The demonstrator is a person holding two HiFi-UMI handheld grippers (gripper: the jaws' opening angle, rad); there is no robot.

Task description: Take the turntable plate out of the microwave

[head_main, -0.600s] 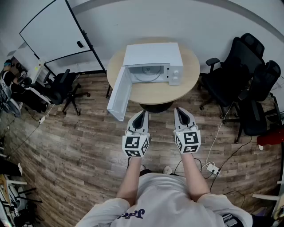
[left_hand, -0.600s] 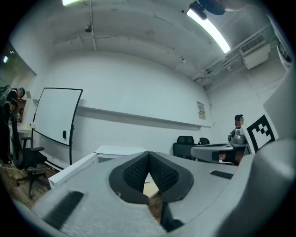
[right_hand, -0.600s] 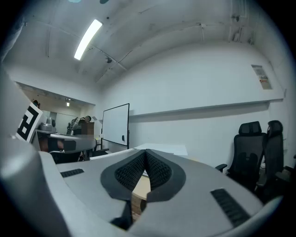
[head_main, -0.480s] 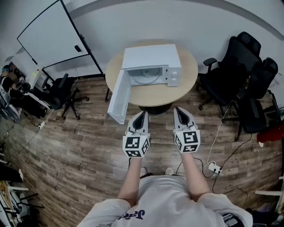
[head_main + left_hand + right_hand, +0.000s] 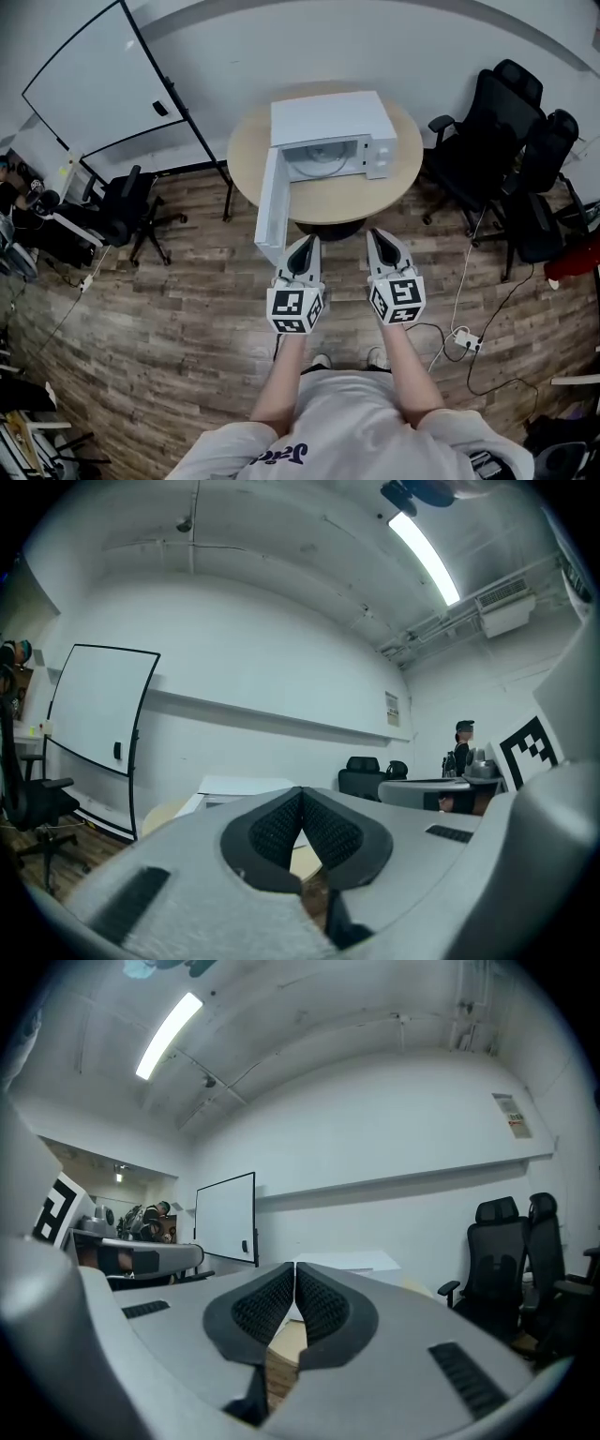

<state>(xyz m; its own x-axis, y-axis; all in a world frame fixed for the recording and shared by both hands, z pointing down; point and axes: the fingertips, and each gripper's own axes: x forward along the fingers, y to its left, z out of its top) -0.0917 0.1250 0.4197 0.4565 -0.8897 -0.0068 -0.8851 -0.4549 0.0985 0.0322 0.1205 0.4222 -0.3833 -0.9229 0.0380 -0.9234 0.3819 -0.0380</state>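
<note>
In the head view, a white microwave [image 5: 333, 117] sits on a round tabletop [image 5: 337, 202] at 12 o'clock from the person, with its door [image 5: 272, 202] swung wide open and reaching out toward 7 o'clock. The turntable plate [image 5: 314, 164] lies inside the open cavity as a pale disc on its floor, untouched. The left gripper [image 5: 304, 244] and the right gripper [image 5: 379, 236] are held side by side over the wood floor [image 5: 169, 309]. Both point toward 12 o'clock at the microwave and are apart from it. A whiteboard [image 5: 94, 84] stands at 10 o'clock and black office chairs [image 5: 497, 141] stand at 2 o'clock. In the left gripper view, the jaws are pressed fully together, their ribbed pads meeting with nothing between them. The microwave's white top shows just beyond them at 11 o'clock, with the whiteboard at 9 o'clock. In the right gripper view, the jaws are likewise closed pad against pad and empty. The microwave lies straight ahead past their tips, the whiteboard is at 10 o'clock and the chairs are at 3 o'clock.
</note>
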